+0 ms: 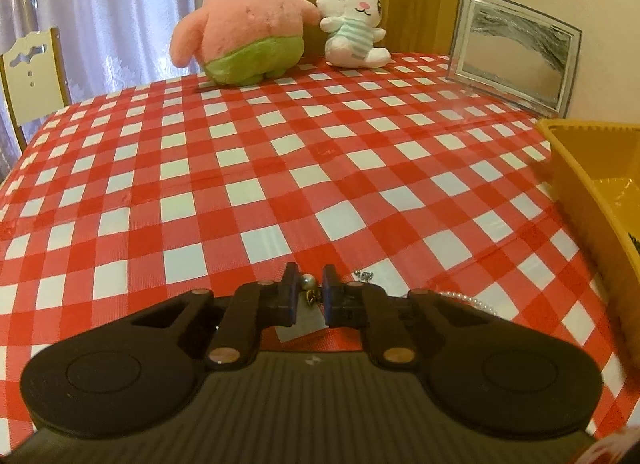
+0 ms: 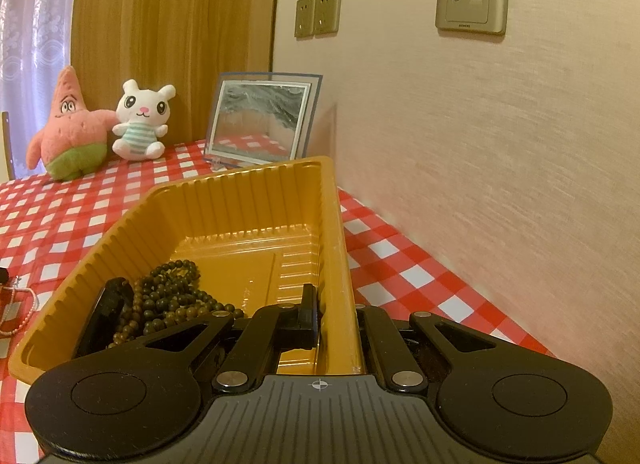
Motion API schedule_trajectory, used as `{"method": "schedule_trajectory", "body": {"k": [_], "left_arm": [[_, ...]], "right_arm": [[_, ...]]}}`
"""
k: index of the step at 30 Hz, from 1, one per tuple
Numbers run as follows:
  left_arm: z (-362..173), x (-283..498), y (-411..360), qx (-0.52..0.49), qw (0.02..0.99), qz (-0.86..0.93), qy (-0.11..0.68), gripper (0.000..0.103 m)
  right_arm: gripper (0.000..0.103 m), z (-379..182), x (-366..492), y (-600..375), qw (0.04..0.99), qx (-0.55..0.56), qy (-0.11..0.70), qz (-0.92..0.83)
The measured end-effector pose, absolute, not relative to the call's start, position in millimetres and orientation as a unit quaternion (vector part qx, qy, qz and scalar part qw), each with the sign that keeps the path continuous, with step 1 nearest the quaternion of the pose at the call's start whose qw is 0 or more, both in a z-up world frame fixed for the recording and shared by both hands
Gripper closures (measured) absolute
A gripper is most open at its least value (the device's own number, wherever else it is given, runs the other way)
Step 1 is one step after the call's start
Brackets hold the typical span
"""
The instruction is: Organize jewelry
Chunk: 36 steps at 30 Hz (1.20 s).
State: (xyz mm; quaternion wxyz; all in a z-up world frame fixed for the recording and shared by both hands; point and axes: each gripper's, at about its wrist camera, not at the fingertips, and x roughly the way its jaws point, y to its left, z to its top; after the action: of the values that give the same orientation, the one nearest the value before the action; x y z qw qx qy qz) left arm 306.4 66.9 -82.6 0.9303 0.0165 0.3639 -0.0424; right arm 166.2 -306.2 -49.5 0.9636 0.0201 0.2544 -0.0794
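In the left wrist view my left gripper (image 1: 310,277) is low over the checked tablecloth. Its jaws stand narrowly apart around a small pearl-and-gold earring (image 1: 308,282), with a slim gap showing on each side. A tiny silver piece (image 1: 364,274) and a white pearl bracelet (image 1: 474,301) lie just to its right. My right gripper (image 2: 335,301) is shut on the right wall of the yellow tray (image 2: 240,178), one finger inside and one outside. In the tray lie a brown bead necklace (image 2: 172,296) and a black object (image 2: 110,304). A pink pearl bracelet (image 2: 24,314) lies left of the tray.
At the back of the table stand a pink star plush (image 1: 240,24), a white rabbit plush (image 1: 352,16) and a framed picture (image 1: 516,56). The yellow tray (image 1: 580,192) is at the right edge, near the wall. A chair (image 1: 32,72) stands far left.
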Motion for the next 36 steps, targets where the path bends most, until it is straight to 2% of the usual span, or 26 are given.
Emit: {"method": "schedule_trajectory", "body": {"k": [2,14,28,36], "left_arm": [[-82,305,67,0.015,0.930,-0.046,0.363,0.096],[-58,288,74,0.008,0.940,-0.044,0.337,0.096],[-8,262,94,-0.085,0.942,-0.093,0.312,0.096],[19,254,56,-0.085,0.941,-0.155,0.290,0.097]], "right_arm": [[0.099,-49,166,-306,0.964,0.019,0.254,-0.079],[0.099,-50,166,-305,0.963,0.019,0.255,-0.079],[0.099,-50,165,-304,0.964,0.020,0.255,-0.079],[0.099,-50,164,-303,0.964,0.020,0.255,-0.078]]}}
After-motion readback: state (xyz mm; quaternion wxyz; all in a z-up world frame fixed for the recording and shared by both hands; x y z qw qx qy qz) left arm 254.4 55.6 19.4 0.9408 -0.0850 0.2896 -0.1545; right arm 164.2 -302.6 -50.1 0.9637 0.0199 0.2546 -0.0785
